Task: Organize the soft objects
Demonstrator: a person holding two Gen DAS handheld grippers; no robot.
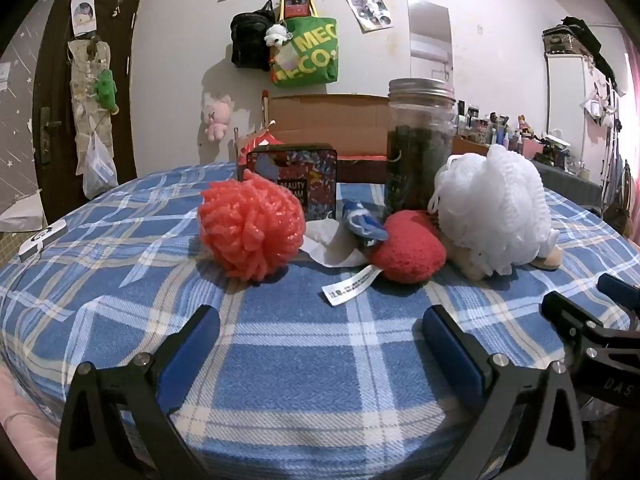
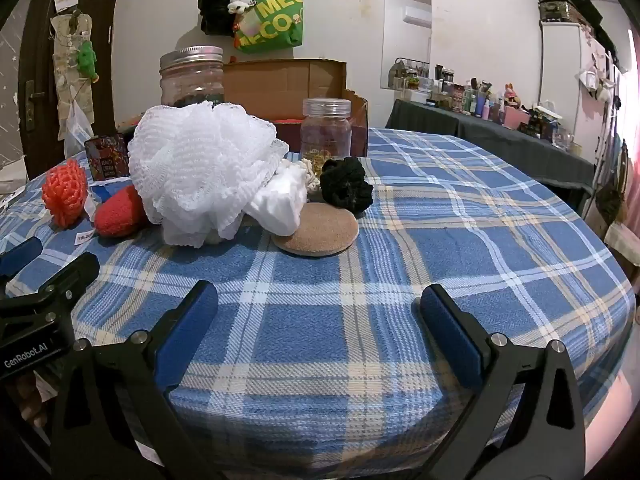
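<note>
Soft things lie in a row on the blue plaid cloth (image 1: 304, 360). An orange mesh pouf (image 1: 251, 229) (image 2: 64, 194) is at the left. Beside it are a red heart-shaped sponge (image 1: 408, 246) (image 2: 120, 216) with a white tag, and a big white mesh pouf (image 1: 490, 216) (image 2: 200, 172). Right of those are a white cloth (image 2: 280, 200), a round tan pad (image 2: 318, 230) and a black scrunchie (image 2: 346, 186). My left gripper (image 1: 320, 344) is open and empty, short of the sponge. My right gripper (image 2: 318, 320) is open and empty, short of the pad.
A tall lidded jar (image 1: 420, 144) (image 2: 192, 76), a small plastic jar (image 2: 326, 130), a patterned tin (image 1: 292, 176) and an open cardboard box (image 2: 296, 84) stand behind the soft things. A white crumpled tissue (image 1: 336, 244) lies by the sponge. A cluttered side table (image 2: 500, 120) is at the right.
</note>
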